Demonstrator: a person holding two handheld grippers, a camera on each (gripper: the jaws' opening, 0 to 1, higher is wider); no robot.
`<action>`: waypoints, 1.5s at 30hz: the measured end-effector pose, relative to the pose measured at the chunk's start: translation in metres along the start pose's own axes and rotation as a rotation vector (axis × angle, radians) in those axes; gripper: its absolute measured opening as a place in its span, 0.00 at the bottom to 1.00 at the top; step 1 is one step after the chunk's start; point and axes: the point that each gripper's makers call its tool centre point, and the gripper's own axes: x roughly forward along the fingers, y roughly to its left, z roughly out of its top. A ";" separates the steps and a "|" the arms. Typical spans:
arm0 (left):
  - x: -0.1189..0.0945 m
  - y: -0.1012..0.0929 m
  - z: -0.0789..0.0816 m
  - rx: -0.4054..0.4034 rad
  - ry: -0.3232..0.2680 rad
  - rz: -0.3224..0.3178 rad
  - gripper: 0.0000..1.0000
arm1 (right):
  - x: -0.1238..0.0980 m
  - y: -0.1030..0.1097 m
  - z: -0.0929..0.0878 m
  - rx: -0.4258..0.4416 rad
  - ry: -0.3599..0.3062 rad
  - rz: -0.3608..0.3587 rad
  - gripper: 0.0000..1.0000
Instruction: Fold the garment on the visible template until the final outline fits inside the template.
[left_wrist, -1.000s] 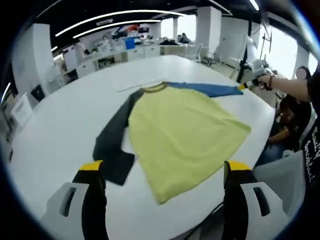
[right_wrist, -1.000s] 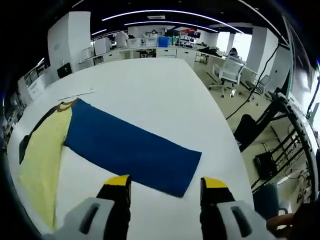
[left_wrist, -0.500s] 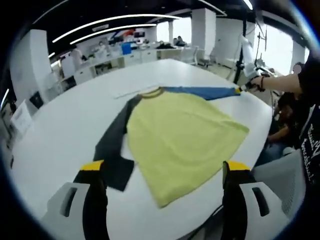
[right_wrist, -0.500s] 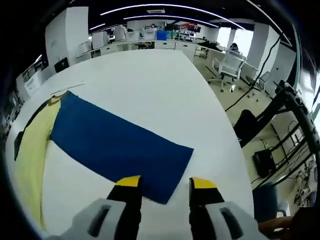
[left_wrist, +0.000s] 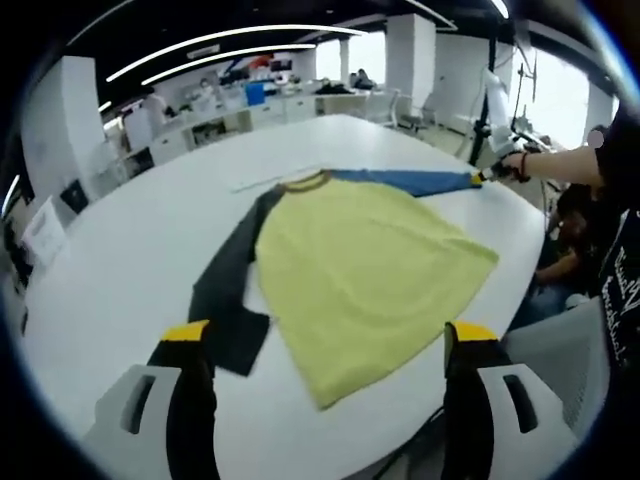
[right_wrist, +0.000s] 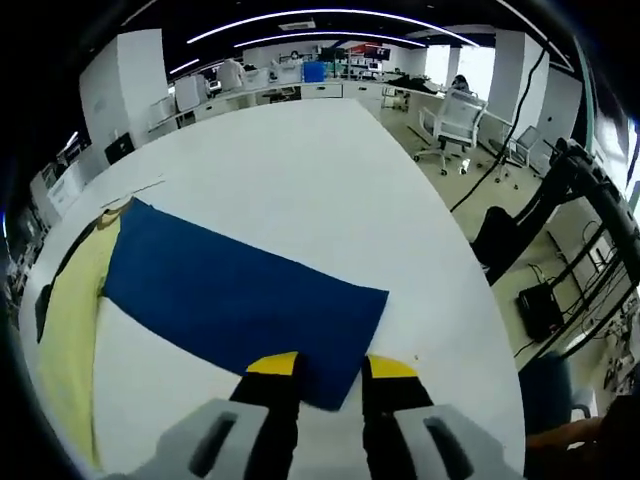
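Note:
A long-sleeved shirt lies flat on the white table (left_wrist: 110, 260). It has a yellow body (left_wrist: 360, 270), a dark grey sleeve (left_wrist: 228, 300) and a blue sleeve (left_wrist: 410, 181). My left gripper (left_wrist: 327, 331) hovers open above the near table edge, its jaws wide apart on either side of the shirt's hem and touching nothing. In the right gripper view the blue sleeve (right_wrist: 240, 295) stretches out straight, with the yellow body (right_wrist: 70, 330) at the left. My right gripper (right_wrist: 332, 365) is at the cuff, its jaws narrowed with the cuff corner between them and a gap still showing. It also appears as the right gripper (left_wrist: 487, 175).
A thin pale strip (left_wrist: 262, 178) lies on the table just beyond the collar. A person's arm (left_wrist: 560, 168) reaches in from the right, close to the table's edge. An office chair (right_wrist: 455, 125) and a dark stand (right_wrist: 560, 200) sit beyond the far edge. Desks line the back wall.
My right gripper has moved forward onto the blue cuff and its jaws have drawn closer together. The left gripper has stayed in place and open.

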 end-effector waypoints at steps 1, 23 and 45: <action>0.000 0.000 0.000 0.000 0.001 0.000 0.91 | -0.001 0.000 0.000 0.007 0.001 0.000 0.14; -0.006 0.001 0.004 -0.003 -0.006 0.007 0.88 | -0.007 0.005 0.006 0.039 0.005 -0.005 0.00; 0.000 -0.006 0.008 -0.029 -0.008 -0.036 0.97 | 0.000 0.026 0.054 -0.053 -0.045 0.052 0.00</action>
